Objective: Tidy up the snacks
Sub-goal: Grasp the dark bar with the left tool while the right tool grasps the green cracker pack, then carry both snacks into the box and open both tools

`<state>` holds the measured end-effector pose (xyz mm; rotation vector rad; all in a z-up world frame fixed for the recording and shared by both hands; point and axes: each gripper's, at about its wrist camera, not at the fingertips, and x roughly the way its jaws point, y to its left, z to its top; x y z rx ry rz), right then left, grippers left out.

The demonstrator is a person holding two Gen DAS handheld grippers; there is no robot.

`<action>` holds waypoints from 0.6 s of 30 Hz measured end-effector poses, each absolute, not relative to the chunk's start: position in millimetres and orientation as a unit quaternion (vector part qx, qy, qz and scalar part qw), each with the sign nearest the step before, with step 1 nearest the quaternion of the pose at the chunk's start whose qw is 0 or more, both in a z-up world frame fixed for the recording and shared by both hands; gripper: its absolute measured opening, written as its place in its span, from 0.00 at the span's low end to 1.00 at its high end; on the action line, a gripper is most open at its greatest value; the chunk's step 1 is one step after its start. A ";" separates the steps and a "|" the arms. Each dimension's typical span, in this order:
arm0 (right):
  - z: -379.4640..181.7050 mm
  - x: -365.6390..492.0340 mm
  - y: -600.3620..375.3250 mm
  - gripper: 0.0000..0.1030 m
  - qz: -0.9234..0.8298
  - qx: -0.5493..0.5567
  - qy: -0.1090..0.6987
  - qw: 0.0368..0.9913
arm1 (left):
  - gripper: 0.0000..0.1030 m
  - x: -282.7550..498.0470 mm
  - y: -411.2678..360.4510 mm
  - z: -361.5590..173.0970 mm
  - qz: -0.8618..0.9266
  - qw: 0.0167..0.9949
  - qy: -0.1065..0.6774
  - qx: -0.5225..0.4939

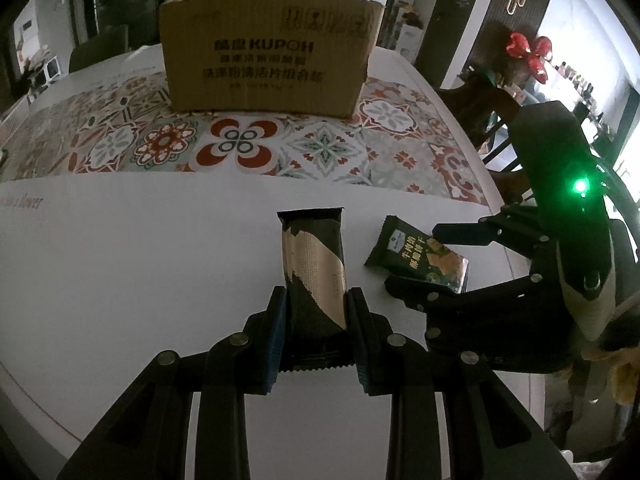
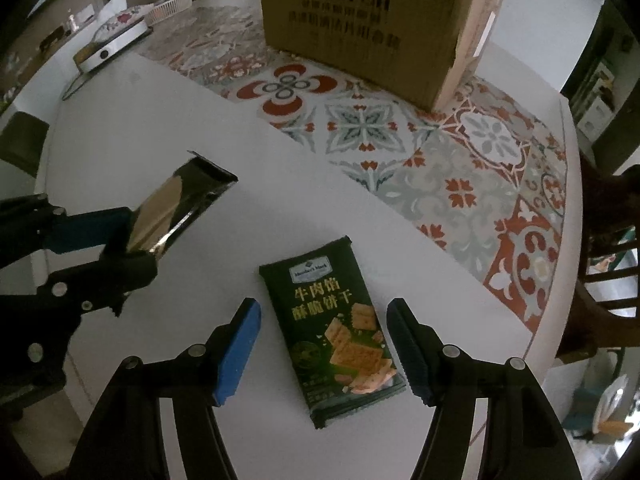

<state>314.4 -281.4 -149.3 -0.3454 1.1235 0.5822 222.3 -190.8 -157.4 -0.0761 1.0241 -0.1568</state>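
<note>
— Nearest the lens we log the left gripper (image 1: 316, 312), its blue pads pinching a black-and-gold snack bar (image 1: 314, 268) at the lower half. How much of that bar is readable?

— Little. We see a dark wrapper with a diagonal gold band and a crimped end pointing away from us; the near end is tucked behind the linkage, and the fine print is too small to read. From the right wrist view the same bar (image 2: 180, 204) sits clear above the table.

— Taking the scene by size, what do we record first?

— We record the white table (image 1: 120, 280) with its patterned tile runner (image 1: 248, 144); its near edge is cut off by the frame. Standing on the runner is a cardboard box (image 1: 268, 56), printed KUPOH, its top rim cropped in the right wrist view, so we cannot see inside.

— And the right side?

— We note the right gripper (image 2: 324, 340) spread wide, one pad on either side of a dark green cracker packet (image 2: 332, 332) lying flat on the white table, touching neither. Its face shows gold Chinese lettering and pictured crackers; the small badge near its lower left is illegible. In the left wrist view this packet (image 1: 416, 258) is partly hidden by the right gripper's fingers (image 1: 460, 236).
</note>
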 end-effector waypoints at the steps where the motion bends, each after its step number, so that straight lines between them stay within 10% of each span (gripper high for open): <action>1: -149.5 315.2 -281.8 0.64 0.269 -0.159 0.520 0.794 | 0.29 222.4 -191.1 -157.7 -0.075 0.868 0.490 -0.037; 6: -148.6 316.3 -284.6 0.49 0.265 -0.154 0.517 0.800 | 0.29 224.0 -191.3 -159.1 -0.070 0.867 0.492 -0.040; 18: -122.9 307.6 -291.6 0.48 0.238 -0.107 0.507 0.821 | 0.29 229.1 -184.8 -143.1 -0.065 0.875 0.479 -0.034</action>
